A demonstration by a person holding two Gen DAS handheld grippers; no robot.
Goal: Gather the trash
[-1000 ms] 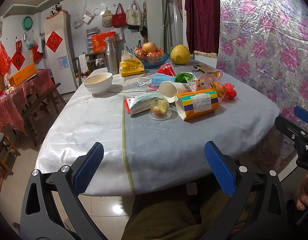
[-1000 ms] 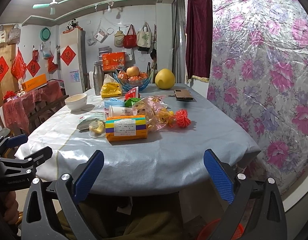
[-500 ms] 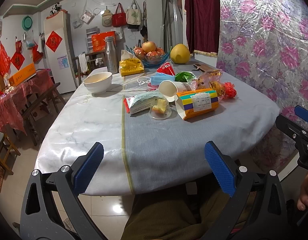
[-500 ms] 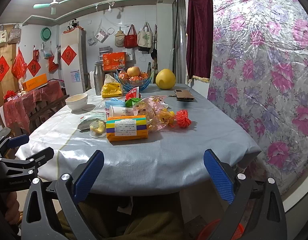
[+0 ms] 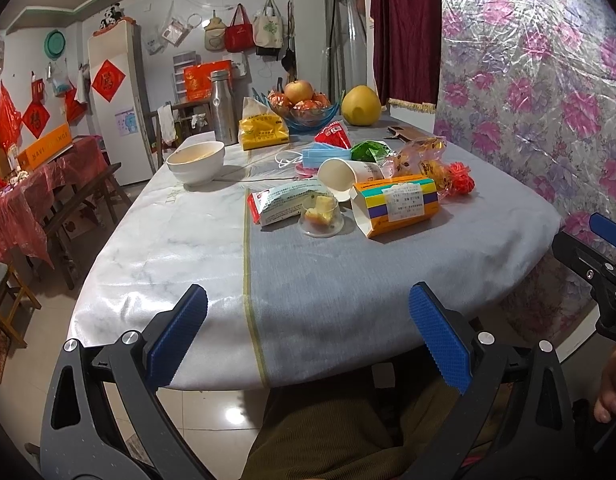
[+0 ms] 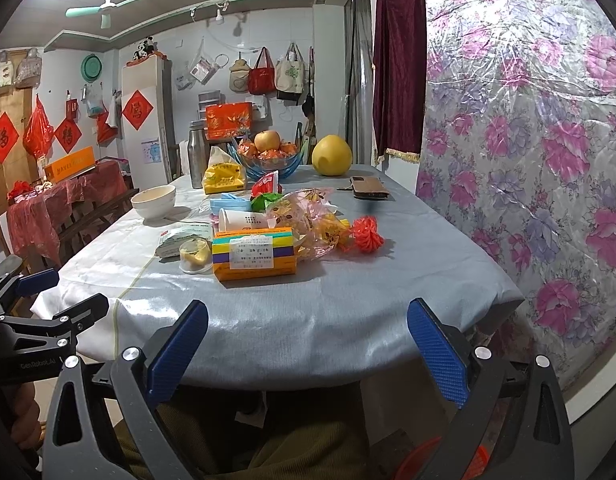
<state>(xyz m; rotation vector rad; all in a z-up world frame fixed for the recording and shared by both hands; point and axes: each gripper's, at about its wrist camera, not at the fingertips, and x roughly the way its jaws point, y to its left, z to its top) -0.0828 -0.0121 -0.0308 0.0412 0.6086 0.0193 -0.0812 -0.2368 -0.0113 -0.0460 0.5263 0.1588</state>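
Our left hand-held gripper (image 5: 308,336) and right hand-held gripper (image 6: 308,340) both gaping wide, empty, short of the surface (image 5: 327,280), litter mid-surface: striped carton (image 5: 399,206), tipped paper cup (image 5: 339,174), perhaps a snack bag (image 6: 308,216) (crinkled, glare-blurred)

On the table (image 5: 308,280) there is one white bowl (image 5: 195,161), one steel flask (image 5: 223,108), one paper cup (image 5: 339,174) lying on its side, one striped carton (image 5: 397,204), one small clear plastic cup (image 5: 321,216), one yellow tissue pack (image 5: 263,132), one fruit bowl (image 5: 306,110), one pomelo (image 5: 361,105) and one phone (image 6: 369,188). Three bags (image 6: 276,72) hang on the wall. Two grippers: left gripper (image 5: 306,338), right gripper (image 6: 306,338).
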